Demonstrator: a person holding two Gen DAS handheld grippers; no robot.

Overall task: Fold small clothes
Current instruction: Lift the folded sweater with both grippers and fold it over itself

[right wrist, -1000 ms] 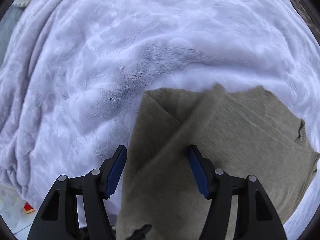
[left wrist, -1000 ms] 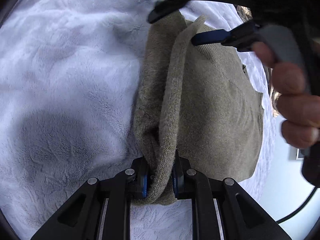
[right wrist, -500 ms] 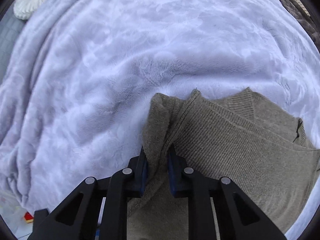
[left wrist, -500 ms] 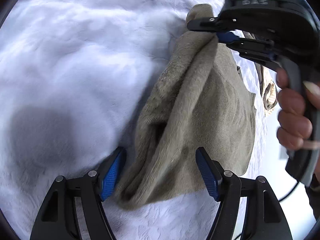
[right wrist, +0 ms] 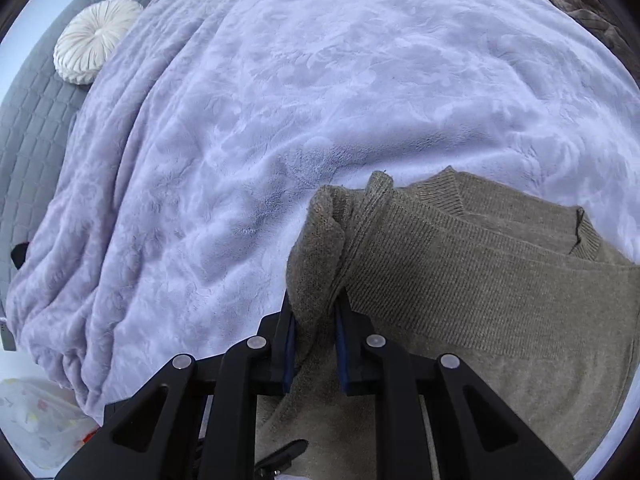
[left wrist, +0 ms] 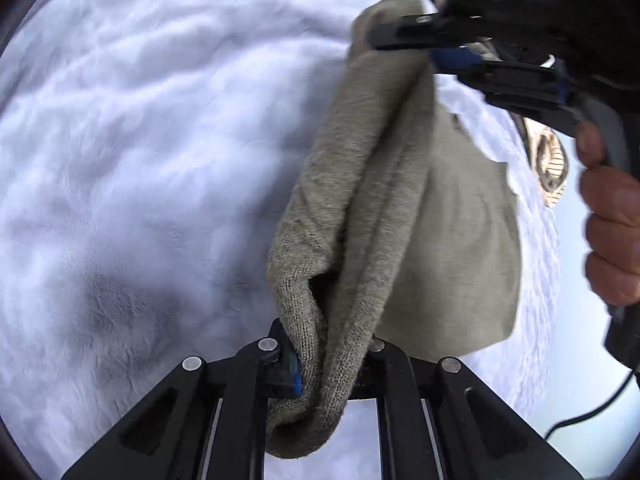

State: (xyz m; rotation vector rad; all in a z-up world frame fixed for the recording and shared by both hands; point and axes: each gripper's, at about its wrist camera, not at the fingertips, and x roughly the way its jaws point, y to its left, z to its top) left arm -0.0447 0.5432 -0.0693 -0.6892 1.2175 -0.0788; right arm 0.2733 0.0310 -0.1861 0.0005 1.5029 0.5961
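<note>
An olive knitted sweater [left wrist: 452,240] hangs stretched between both grippers above a pale lavender plush blanket [left wrist: 140,160]. My left gripper [left wrist: 330,360] is shut on one bunched edge of the sweater. My right gripper [right wrist: 314,340] is shut on another bunched edge of the sweater [right wrist: 460,280]; it also shows in the left wrist view [left wrist: 424,48] at the upper right, held by a hand. The sweater's ribbed neckline lies at the right of the right wrist view.
The blanket [right wrist: 300,100] covers a bed. A round white pleated cushion [right wrist: 94,40] lies on a grey quilted surface [right wrist: 28,120] at far left. A brownish patterned fabric [left wrist: 550,164] lies at the blanket's far edge. A clear plastic bag [right wrist: 36,420] lies on the floor.
One second ago the left gripper held the sweater and the right was open. Then the right shut on an edge while the left opened. Now the left has shut again and the sweater is lifted.
</note>
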